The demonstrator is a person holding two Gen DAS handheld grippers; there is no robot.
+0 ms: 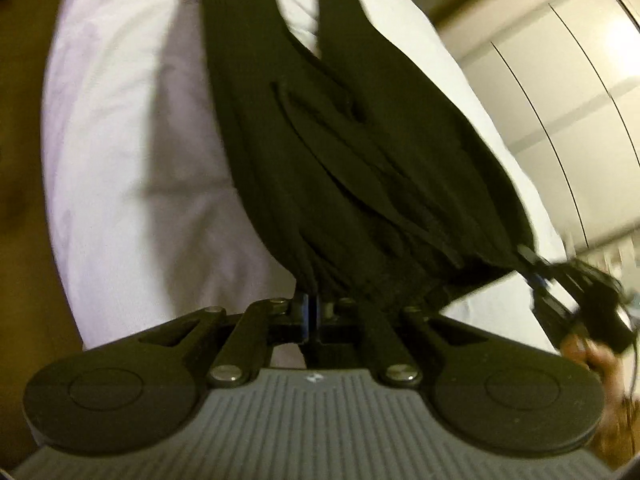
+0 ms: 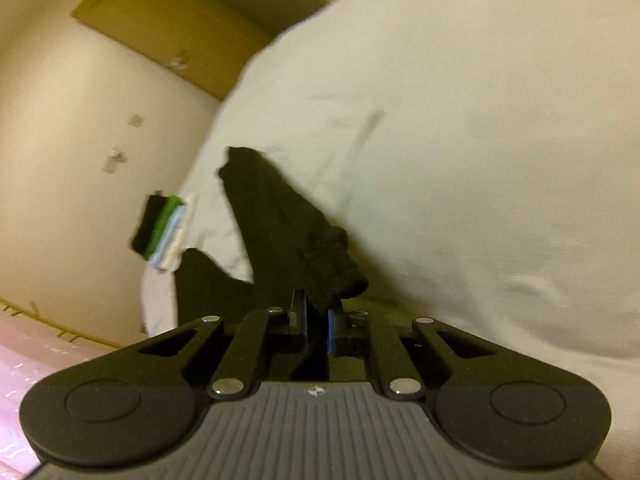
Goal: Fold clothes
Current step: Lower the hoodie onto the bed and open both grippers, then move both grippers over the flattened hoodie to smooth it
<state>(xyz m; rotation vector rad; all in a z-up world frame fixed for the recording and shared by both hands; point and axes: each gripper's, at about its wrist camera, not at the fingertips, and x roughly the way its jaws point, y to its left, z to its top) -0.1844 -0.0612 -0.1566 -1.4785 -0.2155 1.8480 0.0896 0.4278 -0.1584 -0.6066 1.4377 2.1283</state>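
Both views are smeared by motion. In the left wrist view the black garment (image 1: pixel 320 160) runs off the top edge, and its bunched folds hide the tips of the left claw (image 1: pixel 314 304). At the right edge the other claw (image 1: pixel 576 296) and the hand (image 1: pixel 592 360) under it are blurred and partly cut off. In the right wrist view the stacked folded items (image 2: pixel 160 232) are too blurred to identify.

Both hand-held gripper (image 1: pixel 312 312) units: matte-black linkage arms, silver screws, grey ribbed body w/ small logo.
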